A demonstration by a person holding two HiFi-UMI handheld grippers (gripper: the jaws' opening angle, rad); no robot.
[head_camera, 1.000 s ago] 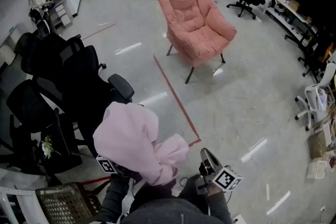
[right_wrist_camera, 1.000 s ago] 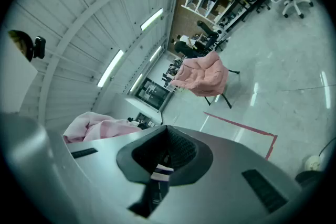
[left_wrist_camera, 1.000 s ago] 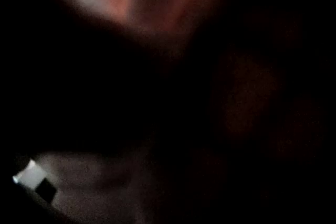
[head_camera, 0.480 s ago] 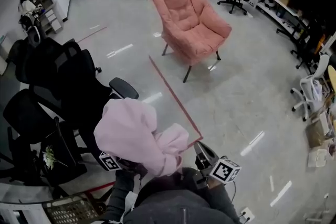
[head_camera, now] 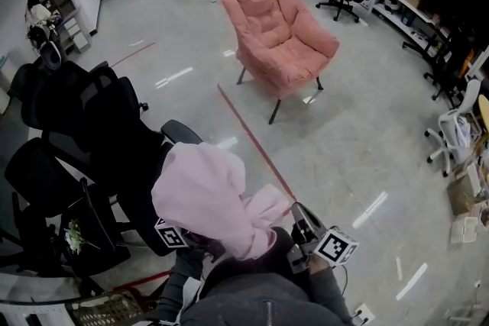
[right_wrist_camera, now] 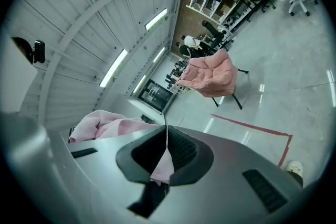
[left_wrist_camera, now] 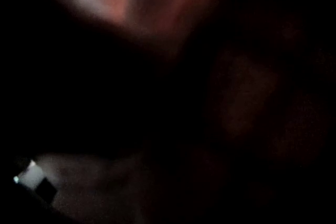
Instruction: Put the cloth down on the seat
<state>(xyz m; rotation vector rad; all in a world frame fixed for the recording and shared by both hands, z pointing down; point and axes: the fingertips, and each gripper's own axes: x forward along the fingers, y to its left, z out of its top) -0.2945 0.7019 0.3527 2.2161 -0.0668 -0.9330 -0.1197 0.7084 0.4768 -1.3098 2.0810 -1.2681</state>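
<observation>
Nothing in the room could be read: no word, number or brand showed clearly enough, not on the shelves and not on the far worktops. The nearest thing to a sign was the black-and-white square pattern on the right marker cube and on the left marker cube — blocks only, no letters or digits.

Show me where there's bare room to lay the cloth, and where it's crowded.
The seat of the pink armchair is bare, bordered by its backrest and padded arms. The grey floor right of the red tape line is open too. Crowded: the black office chairs at left, close beside the cloth.
</observation>
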